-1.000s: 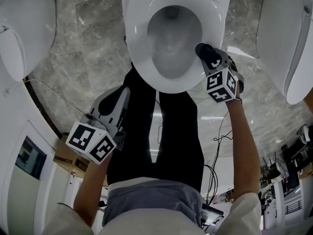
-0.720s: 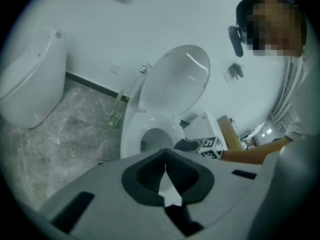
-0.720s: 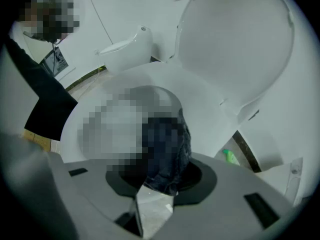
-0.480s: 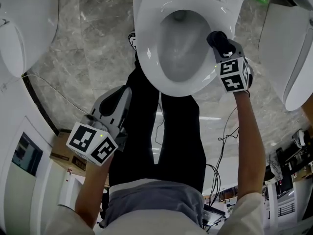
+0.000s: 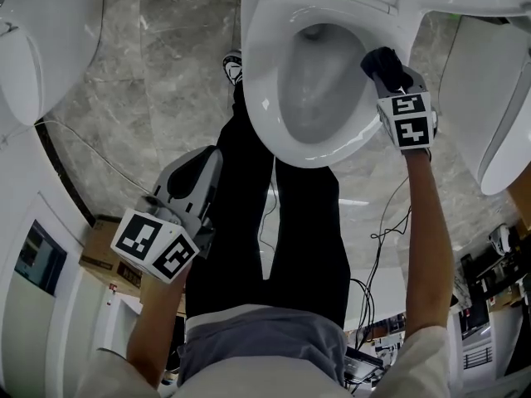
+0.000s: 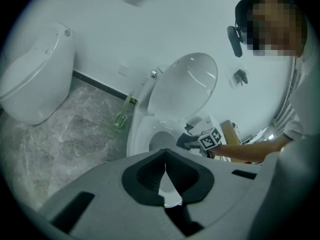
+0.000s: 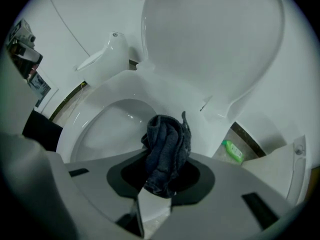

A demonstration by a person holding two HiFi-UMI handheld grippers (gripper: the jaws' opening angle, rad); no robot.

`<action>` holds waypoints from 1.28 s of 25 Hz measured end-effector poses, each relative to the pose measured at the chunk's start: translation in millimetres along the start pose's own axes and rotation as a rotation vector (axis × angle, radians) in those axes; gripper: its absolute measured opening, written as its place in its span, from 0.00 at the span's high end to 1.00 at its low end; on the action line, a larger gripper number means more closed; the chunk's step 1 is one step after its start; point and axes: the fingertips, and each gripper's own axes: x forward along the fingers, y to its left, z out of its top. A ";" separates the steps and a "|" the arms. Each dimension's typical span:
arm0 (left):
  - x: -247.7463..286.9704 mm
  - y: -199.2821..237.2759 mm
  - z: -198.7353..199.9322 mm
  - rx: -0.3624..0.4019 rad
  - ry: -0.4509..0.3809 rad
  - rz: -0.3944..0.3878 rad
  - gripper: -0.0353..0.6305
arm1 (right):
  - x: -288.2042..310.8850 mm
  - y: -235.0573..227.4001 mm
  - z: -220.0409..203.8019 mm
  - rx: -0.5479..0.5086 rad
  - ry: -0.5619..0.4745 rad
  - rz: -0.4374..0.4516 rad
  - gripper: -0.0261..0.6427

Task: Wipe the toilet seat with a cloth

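The white toilet seat rings the bowl, and its lid stands raised behind it. My right gripper is shut on a dark blue-grey cloth, which rests bunched on the right side of the seat, towards the back. In the right gripper view the cloth sticks out past the jaws over the seat. My left gripper hangs shut and empty beside the person's left leg, away from the toilet. From the left gripper view I see the seat and the right gripper on it.
The person's legs in black trousers stand right in front of the bowl. Other white toilets stand at left and right. A green bottle lies on the marble floor by the wall. Cables and a cardboard box lie behind.
My right gripper has slid the cloth along the right side of the seat from the front towards the back. The left gripper has stayed by the leg.
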 end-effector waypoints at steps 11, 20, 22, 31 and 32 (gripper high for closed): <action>-13.6 5.9 4.1 -0.015 -0.018 -0.004 0.93 | 4.3 -7.4 25.6 0.143 -0.001 0.026 0.82; -7.9 -6.8 21.1 -0.047 0.001 -0.151 0.93 | 34.2 24.5 87.3 0.226 -0.011 0.149 0.83; -9.9 -17.3 21.4 -0.031 0.029 -0.176 0.93 | 30.9 37.6 97.2 0.219 -0.026 0.187 0.83; -14.4 -33.5 31.9 0.008 0.031 -0.245 0.93 | 3.3 59.1 115.4 0.264 -0.123 0.242 0.83; -15.8 -33.4 32.9 0.014 0.027 -0.240 0.93 | -1.5 62.0 114.6 0.258 -0.125 0.254 0.83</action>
